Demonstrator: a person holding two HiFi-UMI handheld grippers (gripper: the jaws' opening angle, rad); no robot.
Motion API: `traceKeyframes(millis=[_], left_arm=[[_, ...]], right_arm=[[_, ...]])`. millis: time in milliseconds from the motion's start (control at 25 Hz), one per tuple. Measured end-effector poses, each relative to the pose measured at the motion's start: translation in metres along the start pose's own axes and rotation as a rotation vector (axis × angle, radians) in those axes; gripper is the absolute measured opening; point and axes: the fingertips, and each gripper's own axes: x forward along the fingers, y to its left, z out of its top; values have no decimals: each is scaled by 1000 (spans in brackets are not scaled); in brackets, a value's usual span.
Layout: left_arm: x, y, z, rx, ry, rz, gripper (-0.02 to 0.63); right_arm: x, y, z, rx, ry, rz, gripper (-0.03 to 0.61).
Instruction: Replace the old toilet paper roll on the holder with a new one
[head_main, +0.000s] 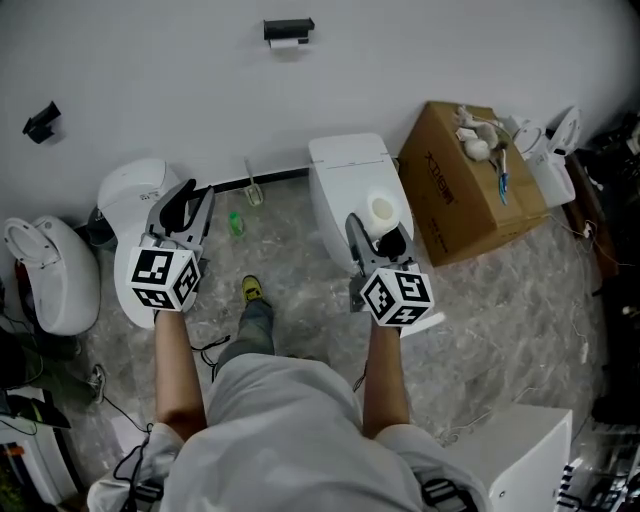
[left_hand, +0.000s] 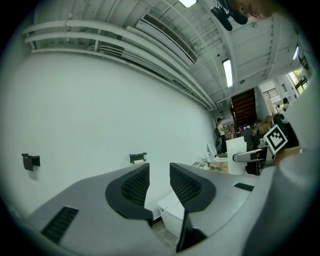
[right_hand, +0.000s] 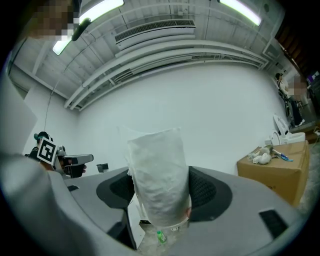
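- Count: two tools. My left tool has its jaws apart with nothing between them. My right tool is clamped on one new toilet paper roll.
- Count: two black wall fittings, the holder and a second bracket further left. One cardboard box, one green bottle on the floor.
- Position: the roll stands upright between my right jaws, in a white wrapper. The holder is on the wall ahead, between the two tools in the head view and well apart from the roll.
- Limits: only a pale strip shows under the holder, and I cannot tell whether it is an old roll. My jaws cover the roll's sides.
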Motion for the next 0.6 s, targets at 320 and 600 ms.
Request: traceKeyframes(millis=[320, 600], left_arm=[[66, 48, -17, -44, -28, -20, 121], [140, 105, -30, -69, -5, -42, 123]], right_arm=[[76, -11, -5, -27, -7, -13, 310], [170, -22, 2, -18, -9, -34, 311]])
